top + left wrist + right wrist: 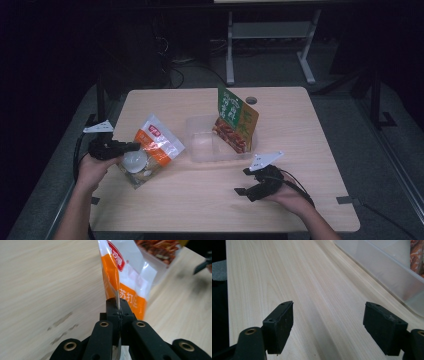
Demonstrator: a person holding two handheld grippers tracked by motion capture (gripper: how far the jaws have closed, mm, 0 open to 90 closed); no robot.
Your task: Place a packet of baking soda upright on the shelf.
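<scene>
Here the left gripper [118, 305] has its fingers pinched together on the thin sealed edge of the orange snack bag [152, 150], which sits near the left edge of the worktop [200, 200], tilted, with its lower end seemingly resting on the wood. The grip is narrow: only the seam is caught, so the slick film could slide out if the bag is lifted or swung quickly, and its loose contents would drag the free end down. The clear plastic tub [210, 145], in the middle of the worktop, already has a green and red packet [235, 122] standing against its far right side; a bag brought in carelessly could knock that packet over or hang up on the rim. The right gripper [248, 192], fingers wide apart, hovers near the front edge, just short of the tub, holding nothing, so it offers no support.
</scene>
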